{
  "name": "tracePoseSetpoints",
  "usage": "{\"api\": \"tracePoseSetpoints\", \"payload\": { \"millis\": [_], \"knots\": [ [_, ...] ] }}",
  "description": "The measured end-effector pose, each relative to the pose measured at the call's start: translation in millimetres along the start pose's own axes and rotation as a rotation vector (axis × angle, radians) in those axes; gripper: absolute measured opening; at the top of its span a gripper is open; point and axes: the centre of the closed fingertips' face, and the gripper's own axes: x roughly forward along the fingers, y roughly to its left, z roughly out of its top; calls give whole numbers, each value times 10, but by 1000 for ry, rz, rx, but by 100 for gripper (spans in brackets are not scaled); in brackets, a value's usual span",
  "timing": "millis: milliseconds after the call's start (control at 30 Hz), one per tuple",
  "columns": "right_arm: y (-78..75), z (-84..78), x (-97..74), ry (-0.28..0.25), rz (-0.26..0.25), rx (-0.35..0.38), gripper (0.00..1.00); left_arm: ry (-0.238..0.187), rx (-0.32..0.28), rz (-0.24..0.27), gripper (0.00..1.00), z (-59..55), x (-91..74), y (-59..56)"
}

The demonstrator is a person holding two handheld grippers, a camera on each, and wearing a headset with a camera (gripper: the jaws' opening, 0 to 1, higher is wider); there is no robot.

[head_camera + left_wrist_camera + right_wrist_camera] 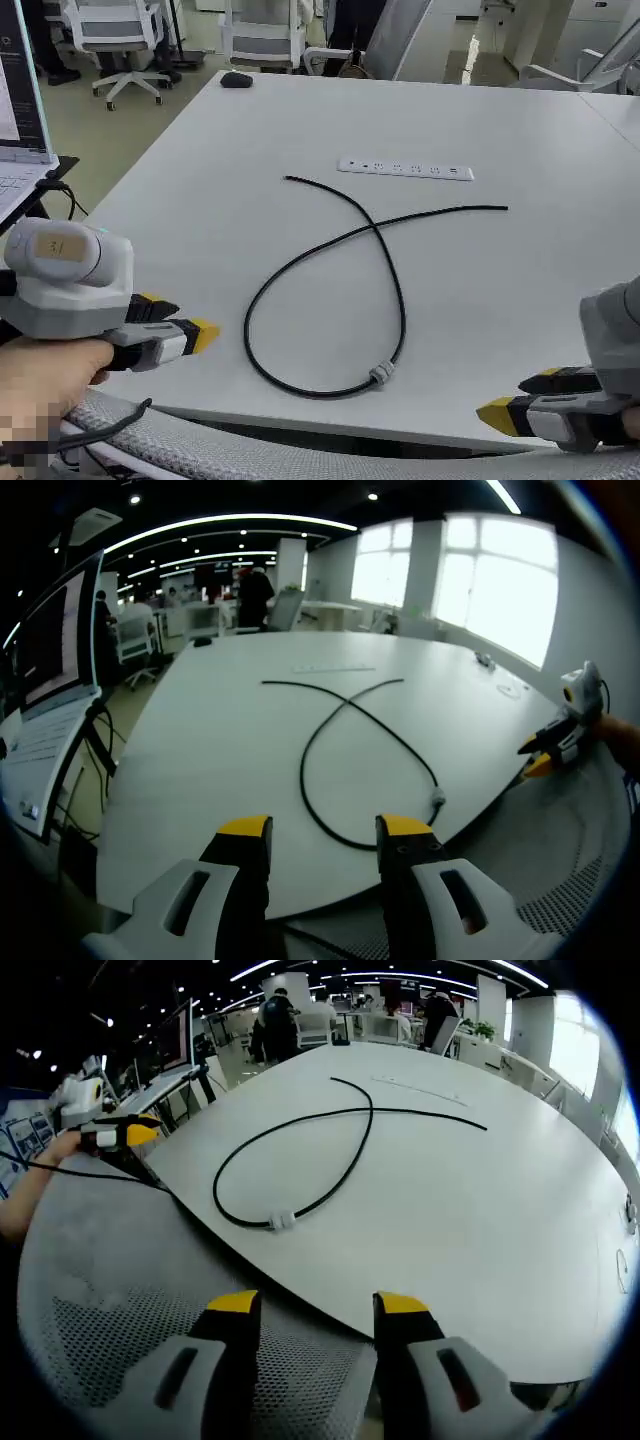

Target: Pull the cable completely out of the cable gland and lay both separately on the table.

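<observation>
The black cable (375,225) lies on the white table (300,120) in one wide loop. Its two strands cross on the far side of the loop, and the free ends run on past the crossing, one to the left and one to the right. The grey cable gland (382,375) is still threaded on the cable at the near bottom of the loop, close to the table's front edge. It rests flat on the tabletop, with cable coming out of both of its sides.

Neither tool touches the cable or the gland. The left gripper (325,830) is held at the near left edge of the table, well to the left of the loop, with its yellow-tipped jaws spread and nothing between them. The right gripper (318,1305) hangs at the near right, off the front edge of the table. Its jaws are likewise apart and empty, and they point across the table towards the gland.

A grey mesh chair back (150,1360) sits below and in front of both grippers. Beyond the loop, a white power strip (405,169) lies flat near the cable's far ends. A dark computer mouse (236,80) rests at the far left corner of the table. An open laptop (15,120) stands off the table's left side, and white office chairs (120,30) stand on the floor behind.
</observation>
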Motion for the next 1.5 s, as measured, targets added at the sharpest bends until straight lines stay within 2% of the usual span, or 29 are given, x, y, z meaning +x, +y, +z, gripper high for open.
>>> {"api": "tracePoseSetpoints", "payload": {
  "millis": [200, 667, 1333, 1400, 1433, 1467, 1500],
  "knots": [
    [12, -15, 0, 8, 5, 3, 40, 9, -4, -5, 35, -15, -5, -6],
    [30, -8, 2, 4, 13, -2, 39, -5, -20, -2, 36, 7, -16, 5],
    [49, -20, -7, 4, 28, 1, 42, 16, -35, 1, 37, -29, -21, -2],
    [77, 10, -15, -5, 52, -25, 43, 10, -36, -11, 38, -7, -25, -15],
    [85, 12, -28, 2, 63, -38, 42, -11, -53, -58, 38, 38, -26, -85],
    [69, 12, -50, 19, 65, -46, 41, -10, -64, -78, 38, 44, -37, -104],
    [28, 34, -63, 28, 64, -60, 40, -2, -68, -72, 38, 47, -66, -66]
  ]
}}
